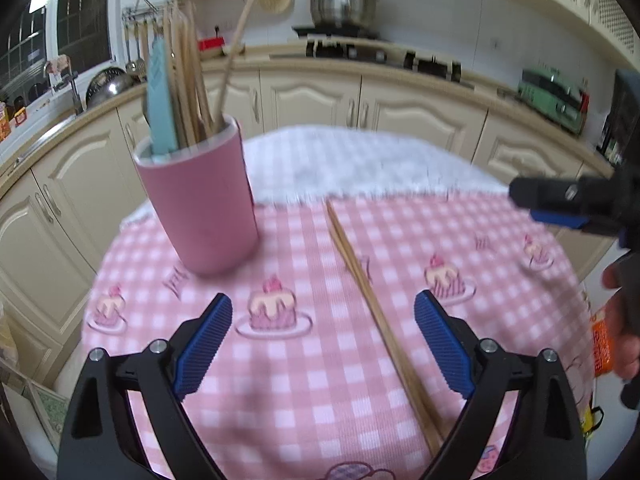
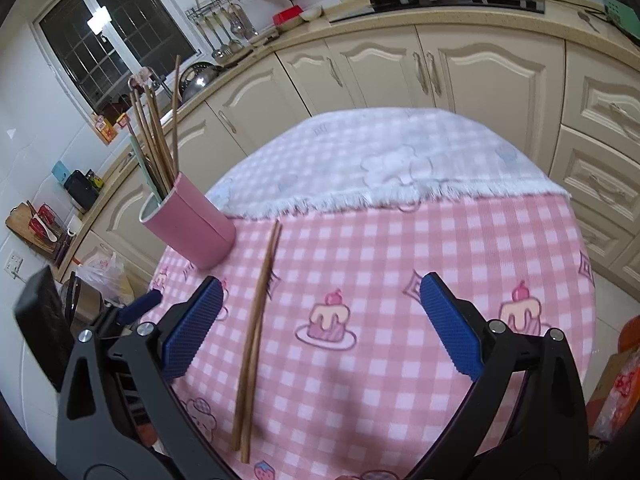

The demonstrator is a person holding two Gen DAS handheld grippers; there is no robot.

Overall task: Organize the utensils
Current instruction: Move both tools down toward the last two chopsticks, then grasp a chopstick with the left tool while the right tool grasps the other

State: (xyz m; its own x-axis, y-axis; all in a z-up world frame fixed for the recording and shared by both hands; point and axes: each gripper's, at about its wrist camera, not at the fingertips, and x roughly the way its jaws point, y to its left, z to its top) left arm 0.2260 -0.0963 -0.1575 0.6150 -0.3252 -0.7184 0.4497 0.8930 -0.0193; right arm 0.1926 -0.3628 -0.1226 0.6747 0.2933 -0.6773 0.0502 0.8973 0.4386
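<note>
Two chopsticks [image 2: 256,328] lie side by side on the pink checked cloth [image 2: 400,240], running from the table's near edge toward the seam with the white cloth [image 2: 380,160], their far tips just short of it. My left gripper [image 1: 324,344] hovers over the near part of the table with its jaws spread wide and nothing in them; the pair passes between its fingers, close to the right-hand one. My right gripper [image 2: 320,328] is equally wide open and empty, and the pair lies between its fingers too, nearer the left-hand one. A pink cup [image 1: 200,204] stands beside the seam toward the table's left edge, already crowded with chopsticks and a pale blue utensil [image 1: 162,100]. I judge the last step is to lift the pair and drop it into the cup. The risks as I see them: the sticks are thin and lie flat on soft cloth, so closing jaws could pinch the fabric or catch only one stick and roll the other away; both grippers are near the same pair and could collide; and a crowded cup could tip if the sticks are pushed in against its rim.
</note>
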